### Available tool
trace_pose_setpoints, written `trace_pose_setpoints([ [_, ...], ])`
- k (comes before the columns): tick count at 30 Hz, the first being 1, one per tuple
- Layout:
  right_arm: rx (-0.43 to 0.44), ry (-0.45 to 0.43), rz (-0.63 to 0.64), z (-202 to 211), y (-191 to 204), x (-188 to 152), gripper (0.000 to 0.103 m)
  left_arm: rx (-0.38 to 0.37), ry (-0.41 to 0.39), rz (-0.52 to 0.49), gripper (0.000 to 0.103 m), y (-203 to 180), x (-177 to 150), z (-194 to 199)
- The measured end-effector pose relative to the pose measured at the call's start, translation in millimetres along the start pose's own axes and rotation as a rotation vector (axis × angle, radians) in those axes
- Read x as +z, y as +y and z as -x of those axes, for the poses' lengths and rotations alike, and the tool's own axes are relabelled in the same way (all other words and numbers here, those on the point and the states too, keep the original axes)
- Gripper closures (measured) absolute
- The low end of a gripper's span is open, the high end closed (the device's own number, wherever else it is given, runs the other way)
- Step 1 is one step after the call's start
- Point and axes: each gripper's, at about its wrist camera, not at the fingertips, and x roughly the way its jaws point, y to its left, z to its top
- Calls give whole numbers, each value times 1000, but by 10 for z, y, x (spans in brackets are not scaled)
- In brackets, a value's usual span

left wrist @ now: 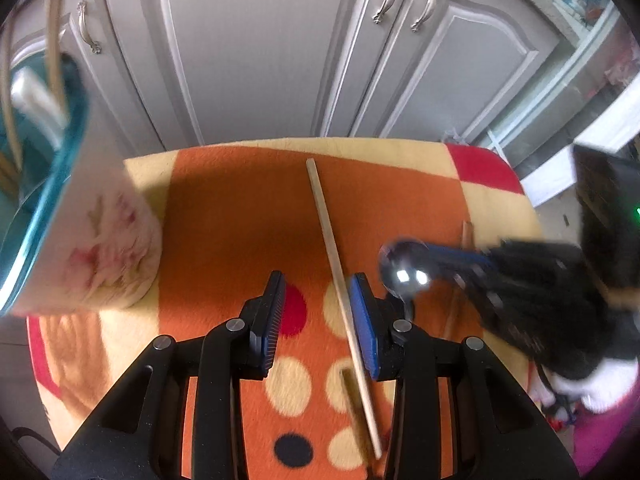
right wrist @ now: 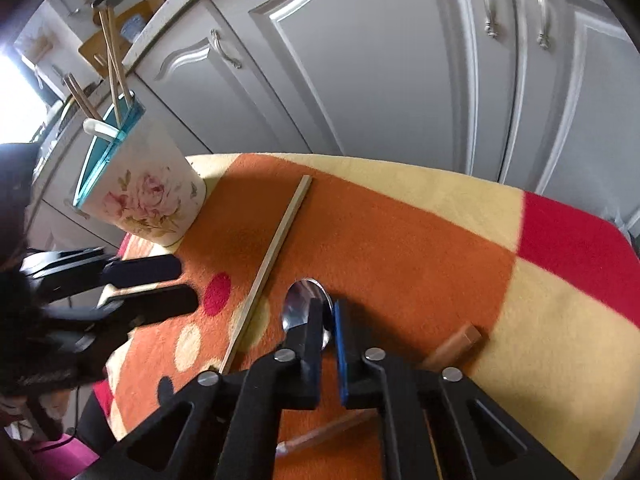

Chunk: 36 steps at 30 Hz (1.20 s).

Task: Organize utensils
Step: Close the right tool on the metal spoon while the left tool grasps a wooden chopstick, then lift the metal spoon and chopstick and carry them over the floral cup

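A pale wooden chopstick (left wrist: 340, 280) (right wrist: 272, 256) lies on the orange patterned cloth (left wrist: 224, 200) (right wrist: 400, 248). My left gripper (left wrist: 318, 280) (right wrist: 188, 283) is open and points down over it, the stick lying between the fingers close by the right pad. My right gripper (right wrist: 326, 304) (left wrist: 436, 256) is shut on a metal spoon (right wrist: 302, 308) (left wrist: 404, 272), whose bowl sticks out past the fingertips. A brown chopstick (right wrist: 456, 344) (left wrist: 467, 232) lies on the cloth partly under the right gripper. The floral utensil holder (left wrist: 108, 248) (right wrist: 148, 196) with a teal rim stands at the left.
Several chopsticks (right wrist: 112, 48) and a white handle (right wrist: 98, 128) stand in the holder. Grey cabinet doors (left wrist: 260, 60) (right wrist: 380, 80) rise just behind the table's far edge. The two grippers are close together, side by side.
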Motion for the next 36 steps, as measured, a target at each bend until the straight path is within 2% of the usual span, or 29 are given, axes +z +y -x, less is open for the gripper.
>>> trace_pose_setpoints([
  [6,25,-11,-47,201,-128,-238,99,78,-20,25,71,-52,227,-210],
  [9,46,-17,-81,250,-188,-336,100,93,-15,38,71,-58,350,-316],
  [15,6,-36,-49,280,-147,-305,98,129,27,25,71,-111,472,-554],
  [18,9,-12,-24,221,-116,-267,96,137,10,19,71,-128,474,-571],
  [20,14,10,-10,157,-107,-255,96,122,11,24,72,-123,473,-568],
  [21,17,13,0,142,-101,-250,95,110,10,22,79,-114,468,-555],
  [22,18,15,8,134,-98,-242,91,100,6,9,93,-110,469,-554],
  [23,23,16,13,132,-103,-236,87,92,5,0,96,-117,458,-548],
  [27,62,12,4,83,-113,-197,87,31,10,15,98,-82,434,-521],
  [29,75,14,-20,82,-117,-204,96,-8,9,38,98,-25,392,-434],
  [31,73,10,-19,120,-80,-217,100,-37,-11,42,98,22,336,-269],
  [36,51,-33,-24,443,-51,-313,100,-75,-63,13,99,52,214,110],
])
